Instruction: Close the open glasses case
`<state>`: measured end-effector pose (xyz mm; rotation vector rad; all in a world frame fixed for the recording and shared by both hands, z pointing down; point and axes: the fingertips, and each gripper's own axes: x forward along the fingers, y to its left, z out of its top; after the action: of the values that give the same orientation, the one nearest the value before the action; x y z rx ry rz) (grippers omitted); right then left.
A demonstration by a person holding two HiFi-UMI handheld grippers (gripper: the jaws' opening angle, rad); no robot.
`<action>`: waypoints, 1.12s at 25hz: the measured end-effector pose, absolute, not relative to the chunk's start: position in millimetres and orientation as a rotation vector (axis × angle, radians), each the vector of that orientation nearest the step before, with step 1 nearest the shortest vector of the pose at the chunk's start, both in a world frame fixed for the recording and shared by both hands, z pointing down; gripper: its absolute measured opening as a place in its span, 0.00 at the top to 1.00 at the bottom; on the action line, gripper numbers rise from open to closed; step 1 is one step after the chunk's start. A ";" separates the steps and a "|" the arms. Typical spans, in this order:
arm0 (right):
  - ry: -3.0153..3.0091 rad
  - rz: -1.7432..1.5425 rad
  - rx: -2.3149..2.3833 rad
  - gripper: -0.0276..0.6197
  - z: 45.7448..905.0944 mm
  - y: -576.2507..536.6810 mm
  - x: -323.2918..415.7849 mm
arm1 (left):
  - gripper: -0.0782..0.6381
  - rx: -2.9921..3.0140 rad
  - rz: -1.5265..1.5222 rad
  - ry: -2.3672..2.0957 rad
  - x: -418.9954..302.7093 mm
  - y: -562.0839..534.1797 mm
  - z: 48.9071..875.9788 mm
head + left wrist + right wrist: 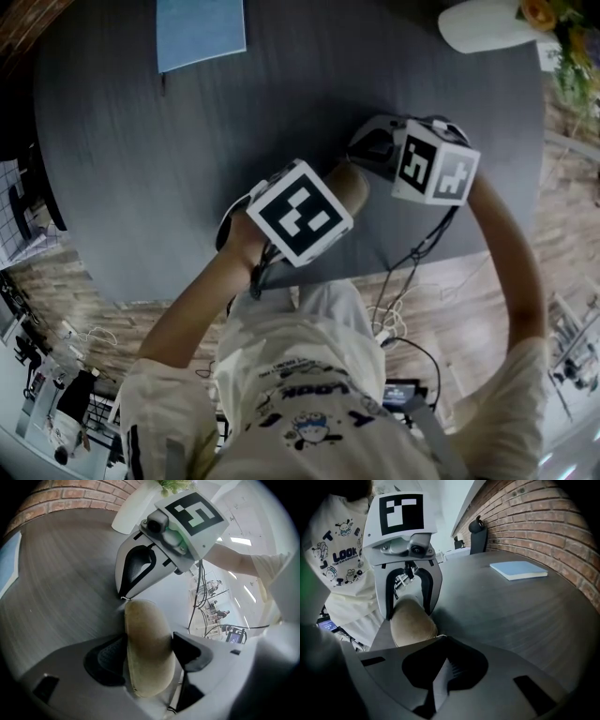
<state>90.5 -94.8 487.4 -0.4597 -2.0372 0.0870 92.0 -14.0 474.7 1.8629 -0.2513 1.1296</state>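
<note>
Gripping the glasses case (143,620) across its width, our left tool (150,645) presses a dark pad against each long side of the tan shell, so this tool is closed on the case alone. The case runs lengthwise out from between those jaws, its far end reaching just past the tips. It sits low over the dark grey bench (141,169); we cannot tell whether its underside touches the surface. A seam runs along the side nearest the left jaw, with the lid lying down on the base. Whether it is latched we cannot tell.

Our right tool (443,672) faces the left one from the opposite end of the case. Its jaws are drawn fully together with nothing between them, and their tip sits right at the case's far end, touching it or just short of it. From the right tool, the case lies just ahead and a little left of its tips, with the left tool straddling it beyond.

Farther ahead of the right tool and off to its right, well apart from the case, a blue notebook (518,570) lies flat on the bench below a brick wall (534,522). Beyond the right tool, as the left one sees it, a white vase (473,28) with flowers stands near the bench's rim.
</note>
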 end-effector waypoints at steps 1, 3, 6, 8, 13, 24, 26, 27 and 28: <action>-2.089 0.119 -0.421 0.96 486.2 -98.6 80.4 | 0.48 1.867 1.127 -0.247 92.7 -13.6 475.0; -2.188 0.169 -0.386 0.96 479.6 -99.3 54.8 | 0.47 1.880 1.132 -0.250 95.0 -13.1 474.5; -2.176 0.072 -0.434 0.96 479.0 -83.4 43.6 | 0.47 1.888 1.110 -0.275 94.3 -14.1 473.0; -2.217 0.078 -0.339 0.96 478.7 -87.9 44.0 | 0.48 1.893 1.066 -0.282 94.6 -13.0 471.3; -2.351 0.203 0.141 0.95 454.9 -140.3 66.4 | 0.48 1.921 0.941 -0.328 89.0 -10.6 466.8; -2.421 0.362 1.206 0.95 373.3 -163.6 144.0 | 0.89 2.145 0.549 -1.082 16.8 -73.3 383.2; -2.429 0.385 1.292 0.95 353.0 -154.4 145.6 | 0.89 2.190 0.541 -1.203 6.4 -80.4 365.1; -2.432 0.387 1.332 0.95 343.8 -150.8 143.6 | 0.89 2.213 0.532 -1.260 0.0 -84.4 356.4; -2.433 0.382 1.373 0.95 335.4 -147.7 140.7 | 0.89 2.237 0.521 -1.315 -6.7 -88.1 348.0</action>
<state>140.7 -147.7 335.4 1.3727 -2.4327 0.3823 -6.7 -88.1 348.0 2.2367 -1.3155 0.5209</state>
